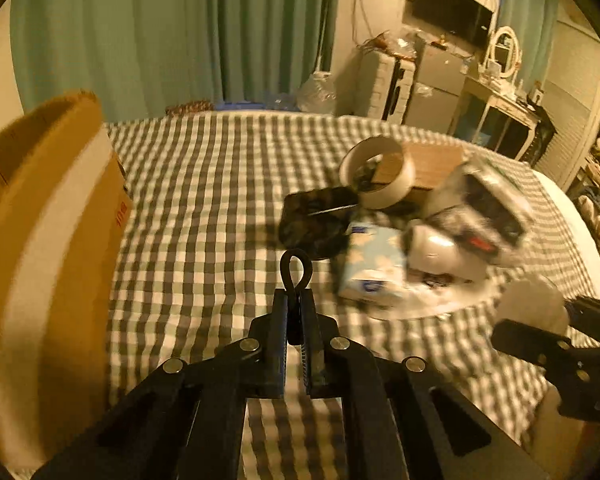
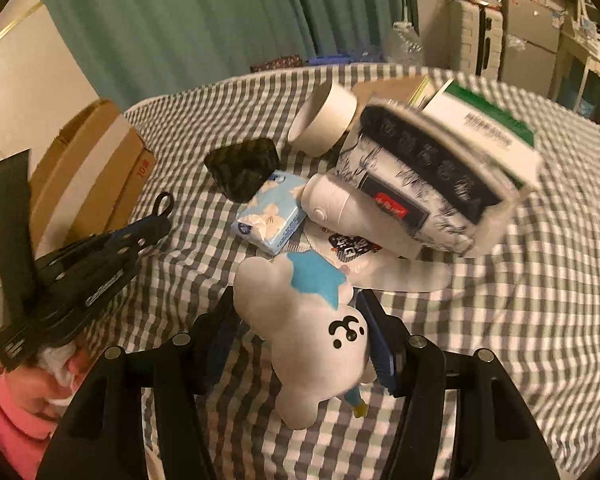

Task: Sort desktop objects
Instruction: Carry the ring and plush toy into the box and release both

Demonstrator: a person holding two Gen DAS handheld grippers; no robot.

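My left gripper (image 1: 296, 300) is shut on a small black metal loop, a clip handle (image 1: 295, 266), held above the checked cloth (image 1: 204, 208). It also shows in the right wrist view (image 2: 156, 216) with the loop (image 2: 163, 203). My right gripper (image 2: 300, 320) is shut on a white plush toy (image 2: 308, 320) with a blue star. It also shows in the left wrist view (image 1: 540, 320). Ahead lies a pile: a black case (image 1: 316, 222), a blue tissue pack (image 1: 374, 266), a tape roll (image 1: 380, 178), a white bottle (image 2: 340, 208) and a patterned box (image 2: 432, 184).
An open cardboard box (image 1: 48, 208) stands at the left on the cloth; it also shows in the right wrist view (image 2: 88, 176). A green-and-white box (image 2: 488, 132) and a flat brown box (image 1: 432, 166) lie behind the pile. Green curtains and furniture stand beyond.
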